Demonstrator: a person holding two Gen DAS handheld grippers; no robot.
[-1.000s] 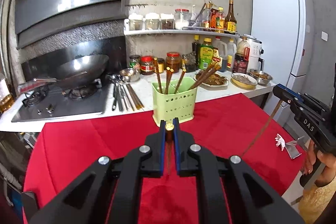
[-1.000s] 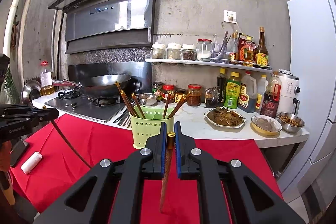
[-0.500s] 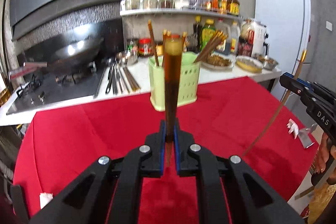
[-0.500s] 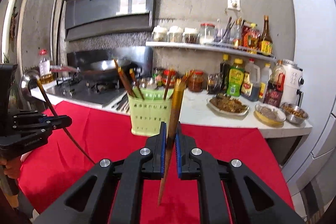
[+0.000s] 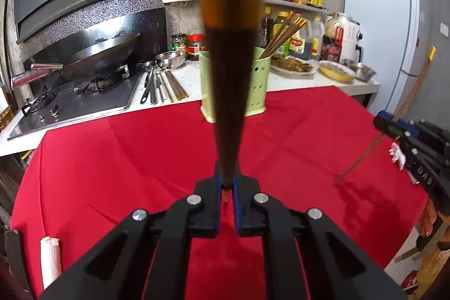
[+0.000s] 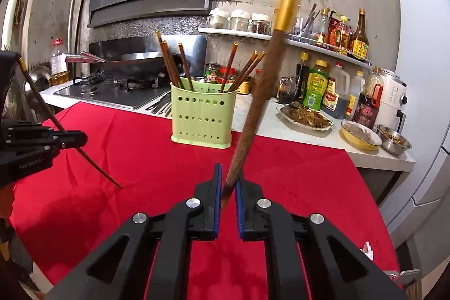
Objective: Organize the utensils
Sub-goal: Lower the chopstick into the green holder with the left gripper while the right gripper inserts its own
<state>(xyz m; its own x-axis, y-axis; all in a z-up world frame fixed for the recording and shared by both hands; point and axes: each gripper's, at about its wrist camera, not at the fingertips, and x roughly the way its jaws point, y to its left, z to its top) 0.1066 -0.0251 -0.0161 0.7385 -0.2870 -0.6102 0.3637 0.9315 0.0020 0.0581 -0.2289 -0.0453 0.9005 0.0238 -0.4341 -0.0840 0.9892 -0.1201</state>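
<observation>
From the left wrist, our left gripper [image 5: 226, 184] is clamped on a dark wooden chopstick [image 5: 228, 92] that rises steeply towards the lens, its amber top blurred. It stands over the red tablecloth [image 5: 126, 159], short of the green utensil holder [image 5: 256, 86].

From the right wrist, our right gripper [image 6: 227, 187] pinches a second gold-capped chopstick [image 6: 253, 114] near its thin tip, leaning right, on our side of the green utensil holder [image 6: 201, 117], which already holds several chopsticks [image 6: 171, 63].
</observation>
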